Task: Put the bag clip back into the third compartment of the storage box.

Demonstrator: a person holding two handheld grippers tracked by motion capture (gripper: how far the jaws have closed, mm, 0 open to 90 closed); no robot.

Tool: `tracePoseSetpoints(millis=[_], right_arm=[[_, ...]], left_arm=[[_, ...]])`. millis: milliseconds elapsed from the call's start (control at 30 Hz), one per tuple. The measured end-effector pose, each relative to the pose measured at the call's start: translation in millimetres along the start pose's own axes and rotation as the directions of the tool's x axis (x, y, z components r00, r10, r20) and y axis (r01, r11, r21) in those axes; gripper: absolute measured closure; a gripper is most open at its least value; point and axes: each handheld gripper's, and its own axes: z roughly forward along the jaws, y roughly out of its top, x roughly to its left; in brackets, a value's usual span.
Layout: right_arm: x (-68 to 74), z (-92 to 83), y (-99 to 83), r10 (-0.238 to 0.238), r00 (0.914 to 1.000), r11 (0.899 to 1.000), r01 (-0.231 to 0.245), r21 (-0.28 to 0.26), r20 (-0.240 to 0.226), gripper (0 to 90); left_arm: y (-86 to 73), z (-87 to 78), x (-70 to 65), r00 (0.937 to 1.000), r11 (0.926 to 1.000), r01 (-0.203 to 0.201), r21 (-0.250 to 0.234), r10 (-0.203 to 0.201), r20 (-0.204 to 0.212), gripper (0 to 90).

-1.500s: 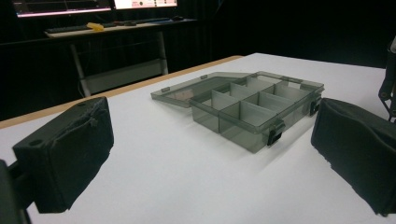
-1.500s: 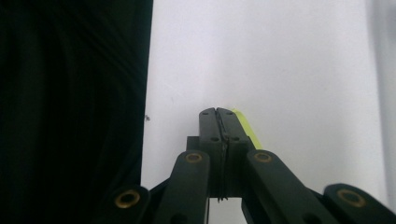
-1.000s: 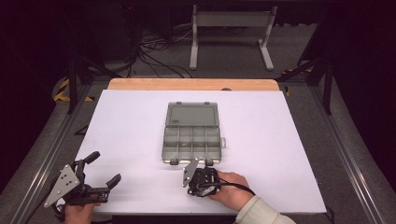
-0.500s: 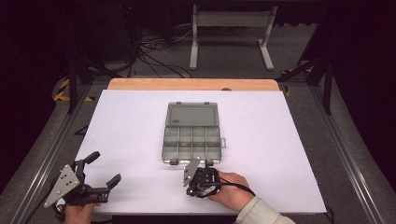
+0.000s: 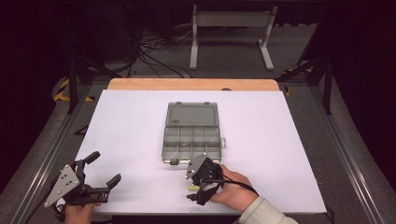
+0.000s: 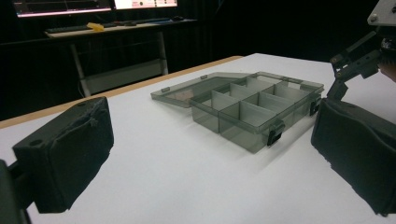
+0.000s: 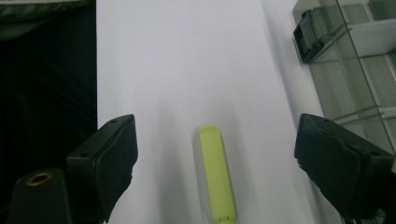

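Observation:
A smoky clear compartment box (image 5: 192, 133) lies open mid-table, lid flat behind it, its dividers plain in the left gripper view (image 6: 252, 107). A small yellow-green bar (image 7: 215, 172) lies flat on the white table just in front of the box (image 7: 355, 56). My right gripper (image 7: 218, 142) hangs over the bar; its jaws have just been opening and stand wide on either side of it, pads off it. From above, the right gripper (image 5: 195, 184) is at the box's front edge, the bar (image 5: 191, 187) beneath it. My left gripper (image 5: 103, 168) is open and holds nothing at the front left.
The white table top (image 5: 289, 154) ends at a wooden strip (image 5: 194, 84) at the back. Beyond it are a metal stand (image 5: 231, 28) and cables on the floor. The box's dark latch (image 7: 310, 35) is close to the right gripper.
The right gripper's jaws have spread apart, and the yellow-green bar now lies free on the table beneath them. The left gripper has stayed still.

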Motion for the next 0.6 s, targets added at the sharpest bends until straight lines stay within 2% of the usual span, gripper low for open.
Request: tracePoseSetpoints(millis=[267, 367, 400, 467, 600], right_arm=[[-5.3, 5.0, -4.3, -0.004, 0.9998, 0.998, 0.003, 0.055, 0.019, 16.0], [-6.5, 8.5, -6.4, 0.0, 0.9999, 0.997, -0.001, 0.079, 0.017, 18.0], [-5.4, 9.1, -7.0, 0.015, 0.9998, 0.996, -0.016, 0.091, 0.011, 19.0], [-4.6, 10.9, -7.9, 0.024, 0.9997, 0.994, -0.024, 0.104, 0.002, 23.7], [-5.1, 11.9, -8.6, 0.006, 1.0, 0.994, -0.005, 0.111, -0.005, 35.5]], left_arm=[[0.0, 0.2, -0.1, 1.0, 1.0, 0.002, 0.0, -0.002, 0.001, 0.0], [-0.1, 0.4, -0.2, 1.0, 1.0, 0.0, 0.0, 0.0, 0.002, 0.0], [-0.1, 0.3, -0.2, 1.0, 1.0, 0.001, 0.001, -0.001, 0.002, 0.0], [-0.2, 0.3, -0.1, 1.0, 1.0, 0.001, -0.002, -0.001, 0.0, 0.0], [-0.1, 0.3, -0.1, 1.0, 1.0, 0.0, 0.0, 0.0, 0.002, 0.0]])
